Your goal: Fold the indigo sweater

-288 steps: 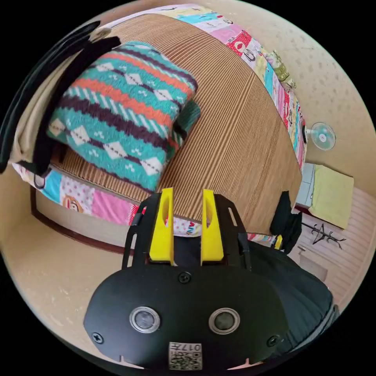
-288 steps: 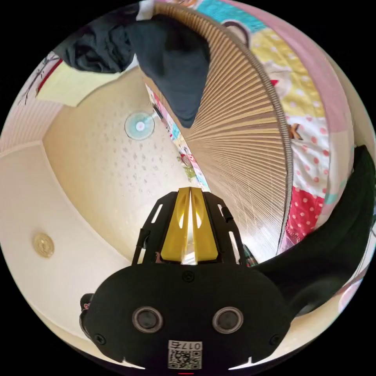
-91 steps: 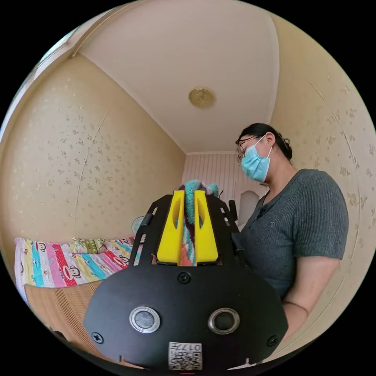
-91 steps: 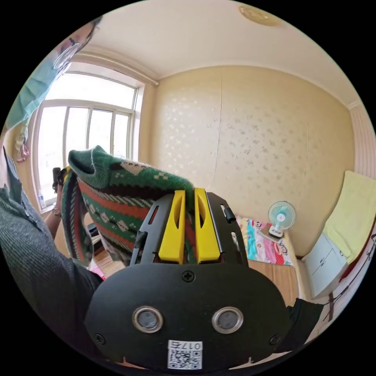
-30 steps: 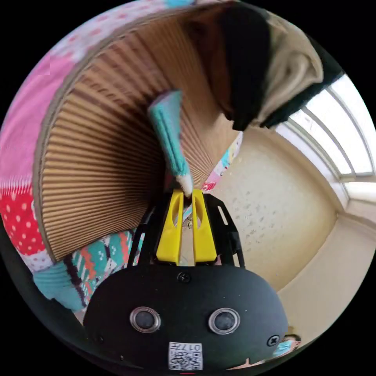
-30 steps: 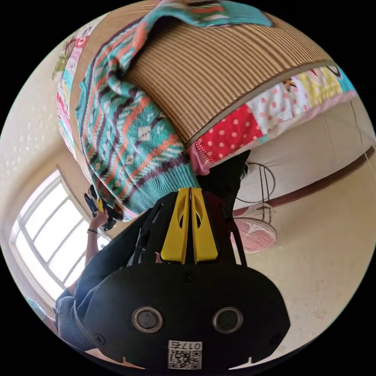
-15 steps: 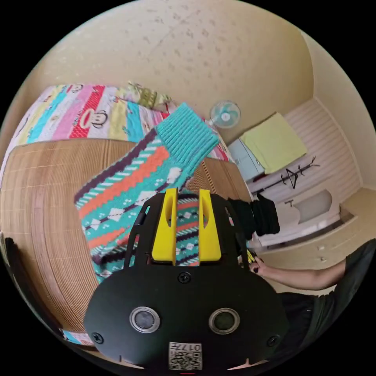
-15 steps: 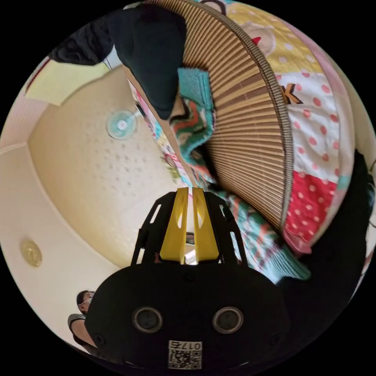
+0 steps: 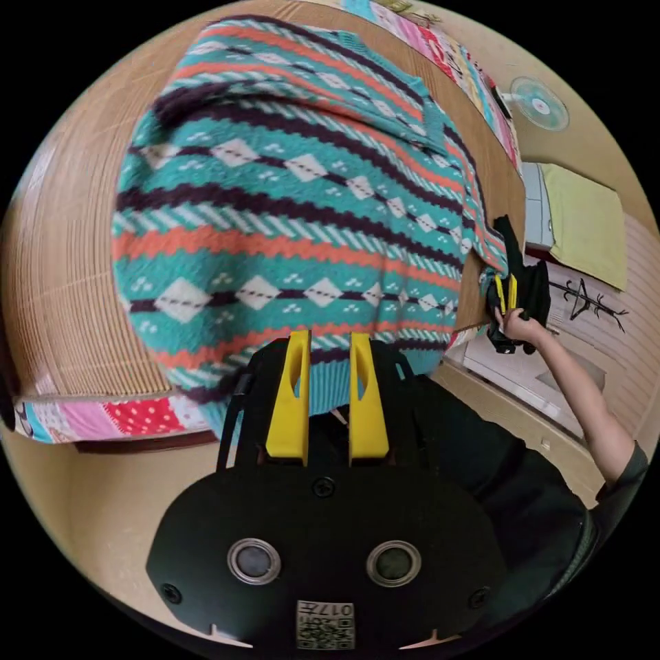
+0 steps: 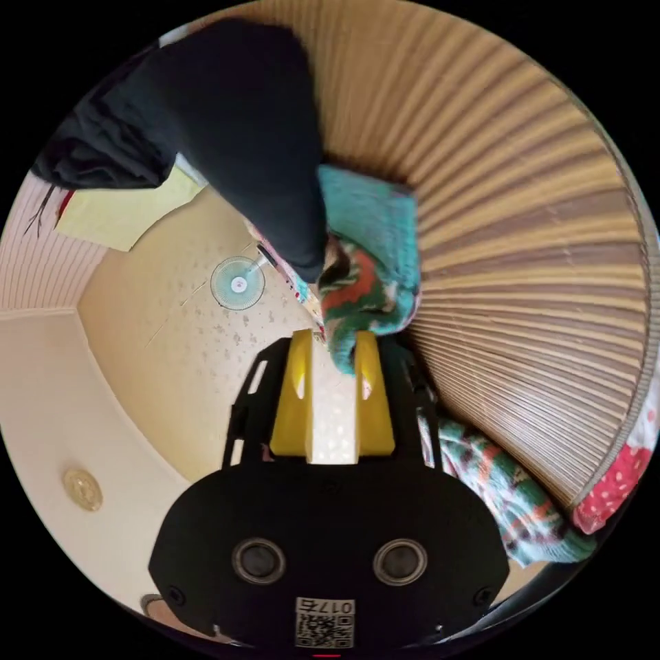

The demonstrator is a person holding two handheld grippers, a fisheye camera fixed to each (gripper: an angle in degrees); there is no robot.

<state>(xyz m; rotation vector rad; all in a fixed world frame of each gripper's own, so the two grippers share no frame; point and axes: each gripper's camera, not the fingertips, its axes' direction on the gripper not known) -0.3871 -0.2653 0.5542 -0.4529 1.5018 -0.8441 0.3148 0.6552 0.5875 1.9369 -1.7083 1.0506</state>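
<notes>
While the sweater (image 9: 295, 199) lies spread, patterned side up, on the ribbed mat (image 9: 62, 275) over the bed, its hem hanging off the near edge, my left gripper (image 9: 328, 357) hangs over that hem with jaws spread and nothing between them. My right gripper (image 10: 331, 352) is at the far side, jaws also apart; a bunched teal cuff (image 10: 368, 227) lies against one jaw at the tips, but the other jaw is clear of it, so no pinch yet. A dark garment (image 10: 240, 137) overlaps the mat right beside that cuff.

Judgement: the step is taking hold of the sleeve to fold it inward. Notes for doing it well:
- seat the cuff deeper between the jaws before closing, both layers in;
- keep the dark cloth out of the bite;
- lift low, carry the sleeve across the body, lay it flat;
- left gripper could pin the hem so the body does not slide off the edge.
</notes>
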